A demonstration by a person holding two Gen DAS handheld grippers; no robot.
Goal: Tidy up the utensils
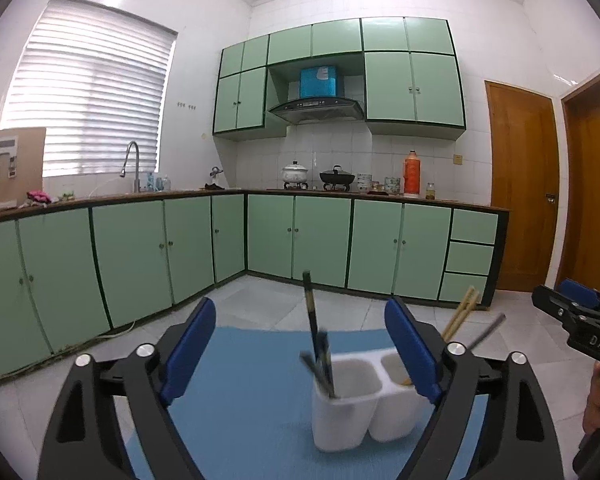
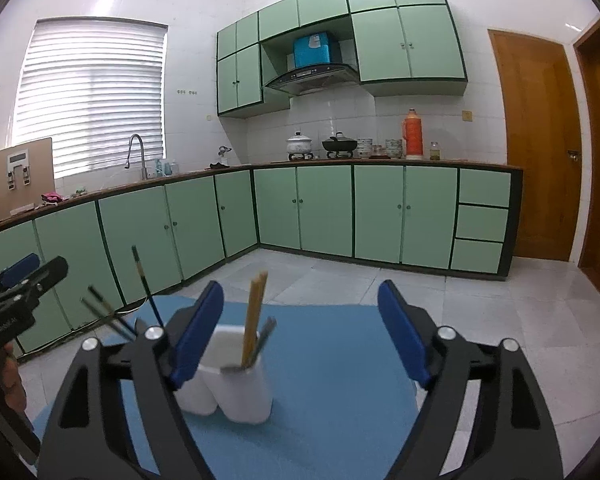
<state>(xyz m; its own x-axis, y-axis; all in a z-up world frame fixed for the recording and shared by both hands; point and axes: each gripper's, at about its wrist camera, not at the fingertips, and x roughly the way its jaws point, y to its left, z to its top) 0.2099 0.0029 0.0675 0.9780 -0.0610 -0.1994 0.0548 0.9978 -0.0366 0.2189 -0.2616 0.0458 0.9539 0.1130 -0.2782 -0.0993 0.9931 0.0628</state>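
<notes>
With both jaws spread and nothing between them, the left gripper (image 1: 300, 354) and right gripper (image 2: 300, 330) face the white holder (image 1: 352, 404); ahead, dark chopsticks (image 1: 316, 336) and wooden chopsticks (image 2: 254, 316) stand in separate compartments, so sorting looks finished

A matt white plastic holder (image 1: 346, 408) stands on the matt blue mat (image 1: 252, 360); pale wooden chopsticks (image 2: 254, 316) lean in the holder. Floor tiles (image 2: 500, 320) look glossy.
</notes>
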